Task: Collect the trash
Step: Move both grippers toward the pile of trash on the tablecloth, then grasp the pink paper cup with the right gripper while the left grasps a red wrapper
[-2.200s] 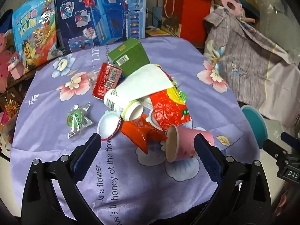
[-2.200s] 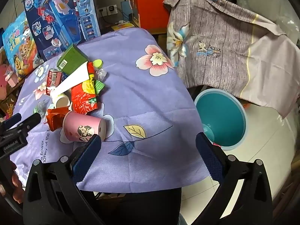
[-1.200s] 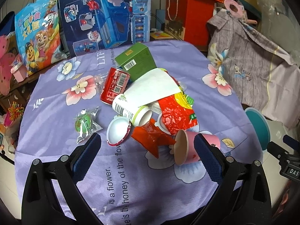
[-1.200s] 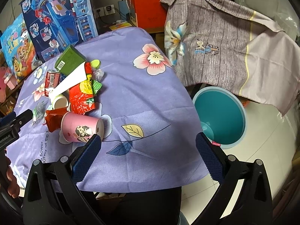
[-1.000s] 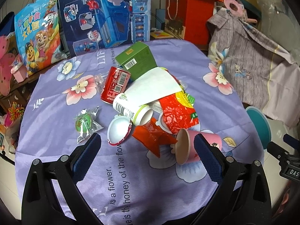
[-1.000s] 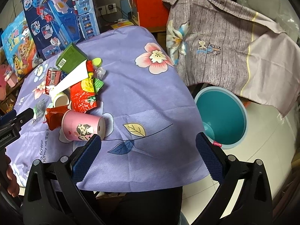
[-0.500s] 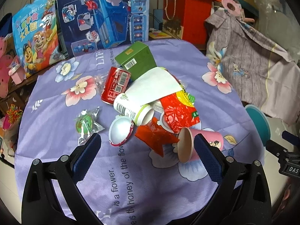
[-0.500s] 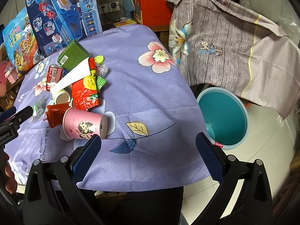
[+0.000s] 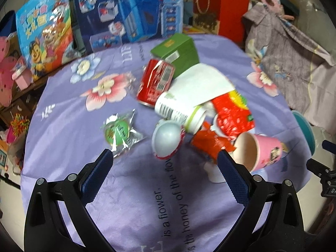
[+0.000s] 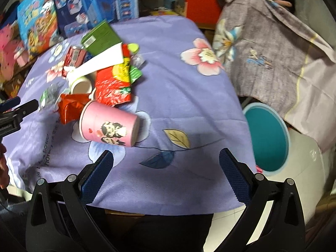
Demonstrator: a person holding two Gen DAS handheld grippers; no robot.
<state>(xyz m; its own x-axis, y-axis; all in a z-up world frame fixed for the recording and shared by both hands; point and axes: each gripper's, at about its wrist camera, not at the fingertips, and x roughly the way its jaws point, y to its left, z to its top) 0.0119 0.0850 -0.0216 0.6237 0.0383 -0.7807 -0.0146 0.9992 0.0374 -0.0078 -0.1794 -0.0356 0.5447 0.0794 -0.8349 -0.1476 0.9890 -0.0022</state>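
A heap of trash lies on a purple flowered tablecloth (image 9: 130, 205): a pink paper cup (image 9: 260, 151) (image 10: 109, 126) on its side, an orange-red wrapper (image 9: 210, 142), a round foil lid (image 9: 168, 140), a white tub (image 9: 180, 111), a red can (image 9: 156, 83), a green box (image 9: 176, 51), a white paper sheet (image 9: 201, 84), a red snack bag (image 9: 233, 113) and a green sweet in clear wrap (image 9: 118, 131). My left gripper (image 9: 164, 164) is open just short of the lid. My right gripper (image 10: 166, 164) is open near the table's edge, right of the cup. A teal bin (image 10: 265, 136) stands on the floor.
Toy boxes (image 9: 126, 10) and a cartoon bag (image 9: 45, 35) line the far side of the table. Red gift bags (image 9: 218, 8) stand behind. A flowered grey cloth (image 10: 273, 42) hangs over furniture right of the table, above the bin. A hand (image 10: 3, 168) shows at the left edge.
Both grippers have moved in closer and lower over the table; the heap looms larger in both views. The trash has not moved and both grippers stay open.
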